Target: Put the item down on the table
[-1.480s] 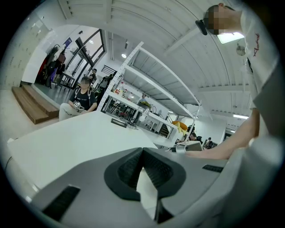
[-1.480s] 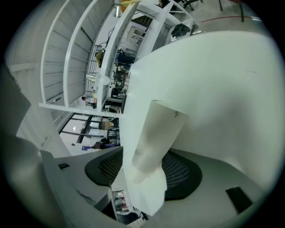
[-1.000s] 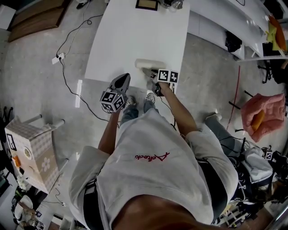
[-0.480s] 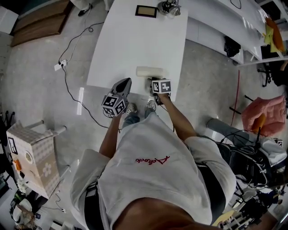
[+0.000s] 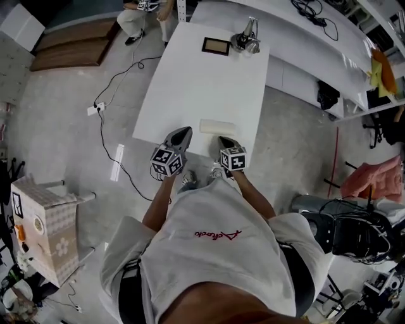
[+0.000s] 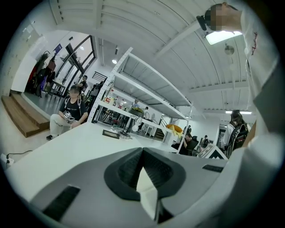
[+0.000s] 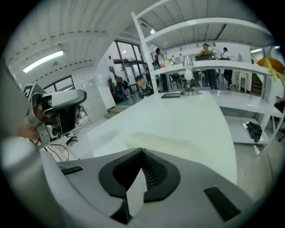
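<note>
The item, a pale cream block (image 5: 218, 126), lies flat on the white table (image 5: 190, 88) close to its near edge, with nothing touching it. In the right gripper view the cream block (image 7: 158, 140) lies just beyond the jaw tips. My right gripper (image 5: 223, 140) (image 7: 142, 150) hangs at the table's edge, a little short of the block. Its jaws have just been closing, and they now stand shut with nothing between them. My left gripper (image 5: 183, 131) (image 6: 142, 149) is to the left of the block at the same edge, its tips together and empty.
A small dark picture frame (image 5: 216, 45) and a metal desk lamp (image 5: 245, 40) stand at the table's far end. A seated person (image 5: 142, 12) is beyond it. Cables (image 5: 107, 95) run over the floor at left. A cardboard box (image 5: 44, 221) stands at lower left, and white shelving (image 5: 316, 38) at right.
The right gripper was at the block with its jaws wide; it has let go, drawn back toward me, rolled and shut. The block stays on the table. The left gripper has shifted slightly.
</note>
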A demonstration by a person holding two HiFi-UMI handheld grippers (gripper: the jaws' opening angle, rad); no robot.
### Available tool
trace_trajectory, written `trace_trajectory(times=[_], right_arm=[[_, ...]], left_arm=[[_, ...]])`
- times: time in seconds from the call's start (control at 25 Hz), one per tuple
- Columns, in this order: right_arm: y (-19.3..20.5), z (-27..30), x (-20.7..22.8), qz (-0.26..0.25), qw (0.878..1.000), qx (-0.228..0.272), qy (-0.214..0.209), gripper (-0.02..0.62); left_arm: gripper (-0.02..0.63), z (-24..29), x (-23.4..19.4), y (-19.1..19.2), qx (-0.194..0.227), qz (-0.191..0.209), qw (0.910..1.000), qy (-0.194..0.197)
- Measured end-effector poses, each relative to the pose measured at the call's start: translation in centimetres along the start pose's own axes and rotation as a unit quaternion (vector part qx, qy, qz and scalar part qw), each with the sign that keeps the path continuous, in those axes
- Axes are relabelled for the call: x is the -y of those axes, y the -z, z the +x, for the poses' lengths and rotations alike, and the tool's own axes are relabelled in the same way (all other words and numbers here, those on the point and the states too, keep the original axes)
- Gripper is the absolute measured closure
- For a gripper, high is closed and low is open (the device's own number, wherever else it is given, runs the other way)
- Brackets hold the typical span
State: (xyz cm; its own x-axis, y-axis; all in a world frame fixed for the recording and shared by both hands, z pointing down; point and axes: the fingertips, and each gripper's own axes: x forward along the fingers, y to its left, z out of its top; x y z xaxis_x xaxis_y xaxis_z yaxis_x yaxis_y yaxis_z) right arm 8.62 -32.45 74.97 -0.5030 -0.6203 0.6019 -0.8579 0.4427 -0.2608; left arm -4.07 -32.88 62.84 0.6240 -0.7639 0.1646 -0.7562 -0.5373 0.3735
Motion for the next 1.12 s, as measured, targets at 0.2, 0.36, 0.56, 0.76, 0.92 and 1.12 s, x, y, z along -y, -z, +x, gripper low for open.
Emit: trace_trajectory(times=[0.2, 0.36, 0.56, 0.76, 0.92, 1.12], right_arm=[[-4.0, -0.8, -1.5, -0.028, 0.998, 0.062, 0.003, 0.595], [-6.7, -1.5, -2.8, -0.041, 0.994, 0.097, 0.002, 0.595], [-8.7, -2.4, -4.2, -0.031, 0.990, 0.134, 0.013, 0.595], [-9.9, -3.5, -5.8, -0.035, 0.986, 0.163, 0.032, 0.595], [-10.4, -4.4, -6.9, -0.037, 0.982, 0.180, 0.036, 0.596], [-10.5, -5.9, -7.9, -0.045, 0.979, 0.194, 0.031, 0.597]], left_arm=[[0.588, 0.4, 0.3, -1.0, 0.007, 0.010, 0.9998, 0.014], [0.586, 0.2, 0.7, -1.7, 0.009, 0.020, 0.9995, 0.025], [0.587, -0.8, 0.5, -1.9, 0.007, 0.031, 0.9987, 0.041], [0.587, -2.1, 0.4, -2.3, 0.007, 0.043, 0.9974, 0.057], [0.587, -3.1, 0.2, -2.9, 0.012, 0.052, 0.9970, 0.057], [0.586, -4.5, 1.1, -3.1, 0.022, 0.056, 0.9971, 0.046]])
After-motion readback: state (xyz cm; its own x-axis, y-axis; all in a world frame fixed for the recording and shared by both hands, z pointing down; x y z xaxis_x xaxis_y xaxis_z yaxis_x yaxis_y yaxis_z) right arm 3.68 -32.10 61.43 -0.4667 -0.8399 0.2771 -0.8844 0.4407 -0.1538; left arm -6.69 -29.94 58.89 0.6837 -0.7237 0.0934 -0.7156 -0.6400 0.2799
